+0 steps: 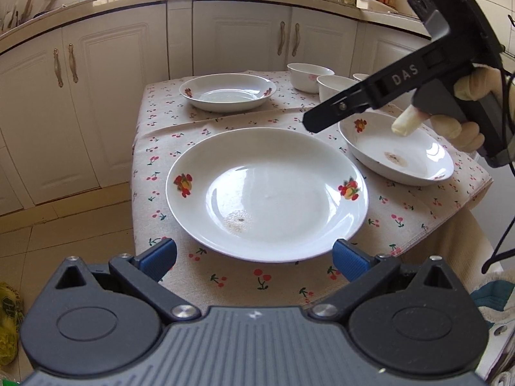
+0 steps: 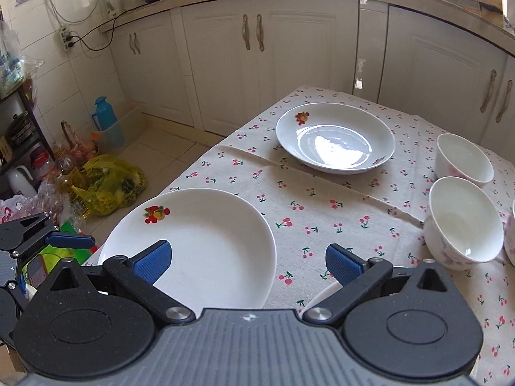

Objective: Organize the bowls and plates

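Three white plates with fruit decals lie on the cherry-print tablecloth [image 1: 225, 122]. The near plate [image 1: 267, 193] lies just in front of my open, empty left gripper [image 1: 254, 257]. A second plate [image 1: 396, 151] lies to its right, under the right gripper's body [image 1: 418, 74]. A third plate [image 1: 227, 91] lies at the far side. White bowls [image 1: 309, 75] stand at the far right. In the right wrist view my right gripper [image 2: 248, 259] is open and empty, over the edge of the near plate [image 2: 190, 247]. The far plate [image 2: 334, 141] and two bowls [image 2: 463, 222] lie beyond.
White kitchen cabinets [image 1: 106, 103] ring the table, with a cluttered counter above. Bags and bottles [image 2: 106, 186] stand on the floor left of the table. The left gripper [image 2: 48, 241] shows at the left edge of the right wrist view.
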Demonstrator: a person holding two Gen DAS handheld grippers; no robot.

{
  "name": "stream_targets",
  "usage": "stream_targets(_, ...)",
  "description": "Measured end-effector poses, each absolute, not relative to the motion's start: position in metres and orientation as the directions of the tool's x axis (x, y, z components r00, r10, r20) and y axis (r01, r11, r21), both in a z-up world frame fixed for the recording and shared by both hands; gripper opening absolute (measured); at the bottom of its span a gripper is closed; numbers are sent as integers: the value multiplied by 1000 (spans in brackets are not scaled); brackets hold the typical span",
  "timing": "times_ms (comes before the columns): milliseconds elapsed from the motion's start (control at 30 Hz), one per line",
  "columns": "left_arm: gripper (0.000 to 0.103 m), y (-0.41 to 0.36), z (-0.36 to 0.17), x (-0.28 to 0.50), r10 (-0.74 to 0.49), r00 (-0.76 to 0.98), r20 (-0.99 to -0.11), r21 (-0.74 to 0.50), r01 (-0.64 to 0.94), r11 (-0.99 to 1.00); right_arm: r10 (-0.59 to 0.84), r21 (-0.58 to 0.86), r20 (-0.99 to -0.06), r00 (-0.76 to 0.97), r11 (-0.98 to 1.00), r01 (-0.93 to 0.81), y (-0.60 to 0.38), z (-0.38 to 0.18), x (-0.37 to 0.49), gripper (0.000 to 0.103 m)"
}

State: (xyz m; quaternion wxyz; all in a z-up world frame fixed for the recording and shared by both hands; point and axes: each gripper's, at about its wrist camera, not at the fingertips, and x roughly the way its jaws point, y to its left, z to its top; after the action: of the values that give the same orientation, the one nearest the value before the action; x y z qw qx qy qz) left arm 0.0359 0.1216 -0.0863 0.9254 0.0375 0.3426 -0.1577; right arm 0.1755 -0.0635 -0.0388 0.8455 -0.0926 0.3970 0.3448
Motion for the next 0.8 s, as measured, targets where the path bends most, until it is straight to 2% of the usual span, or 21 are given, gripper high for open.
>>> stream_targets(100,102,122,-88,38,-288,705,-648,-37,349,937,522,139,-750,406,725,-675,-57,-47,185,101)
stream_targets(267,102,123,-95,47,-315,677,-665,-41,388,921,539,182,-767,347,702,-689,-48,-61,201,92)
stream_targets(500,101,121,-100,56,-337,655,-677,-36,428,903,547,223,-785,291,687,-691,-41,-74,219,84)
stream_targets(633,101,123,-102,61,-352,638,-685,-51,440,897,549,238,-795,257,673,-700,-37,-81,226,72)
stream_targets(800,100,124,-102,63,-356,632,-688,-51,448,893,551,244,-803,230,655,-715,-32,-85,228,68)
